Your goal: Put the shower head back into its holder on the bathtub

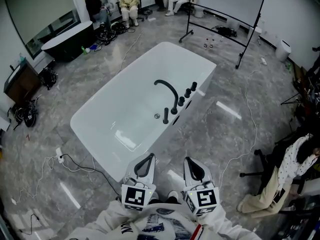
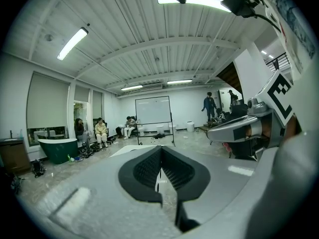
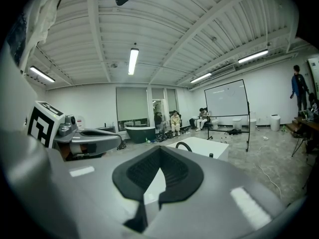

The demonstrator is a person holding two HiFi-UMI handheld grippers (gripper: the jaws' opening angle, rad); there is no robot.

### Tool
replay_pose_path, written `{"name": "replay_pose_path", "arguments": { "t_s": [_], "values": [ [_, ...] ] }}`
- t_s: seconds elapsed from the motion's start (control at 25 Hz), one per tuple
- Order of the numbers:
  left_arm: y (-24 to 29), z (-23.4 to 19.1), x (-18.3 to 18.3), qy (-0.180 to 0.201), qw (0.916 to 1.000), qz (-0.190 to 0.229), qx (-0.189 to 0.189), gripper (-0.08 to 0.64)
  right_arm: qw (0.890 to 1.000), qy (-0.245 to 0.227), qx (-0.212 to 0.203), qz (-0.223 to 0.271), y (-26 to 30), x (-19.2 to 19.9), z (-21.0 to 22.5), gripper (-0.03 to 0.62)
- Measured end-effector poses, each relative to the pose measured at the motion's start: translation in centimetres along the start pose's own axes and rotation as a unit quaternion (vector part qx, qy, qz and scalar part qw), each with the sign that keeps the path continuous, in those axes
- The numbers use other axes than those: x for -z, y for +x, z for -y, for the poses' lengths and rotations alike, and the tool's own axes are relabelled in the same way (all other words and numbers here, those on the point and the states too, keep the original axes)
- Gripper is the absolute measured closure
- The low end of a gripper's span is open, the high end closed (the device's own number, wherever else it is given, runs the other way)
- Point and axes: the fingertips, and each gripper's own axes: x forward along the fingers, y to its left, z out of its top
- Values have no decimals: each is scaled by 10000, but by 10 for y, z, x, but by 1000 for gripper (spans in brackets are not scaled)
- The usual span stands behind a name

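left tool [image 1: 145, 165]: jaws together, nothing between them.
right tool [image 1: 194, 170]: jaws together, also empty.
shower head [image 1: 165, 116]: slim black piece, upright on the bathtub [image 1: 110, 119] rim, nearest of the black fittings by the curved spout [image 1: 168, 88].
relation: shower head lies ahead of both tools, well apart, touched by neither.

The floor [image 1: 150, 161] before the bathtub's [image 1: 120, 124] near end lies open, as does the tub's hollow. A black spout [image 1: 167, 89] and knobs [image 1: 187, 92] crowd its right edge; a cable [image 1: 82, 165] trails off its left near corner.
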Motion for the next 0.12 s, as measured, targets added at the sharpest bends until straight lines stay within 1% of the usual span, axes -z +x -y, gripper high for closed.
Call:
{"name": "replay_pose_path", "arguments": {
  "t_s": [0.12],
  "values": [
    [1,-1,-1,3,10000,0,2,568,10000,-29,16,14,1,-2,1,588]
  ]
}}
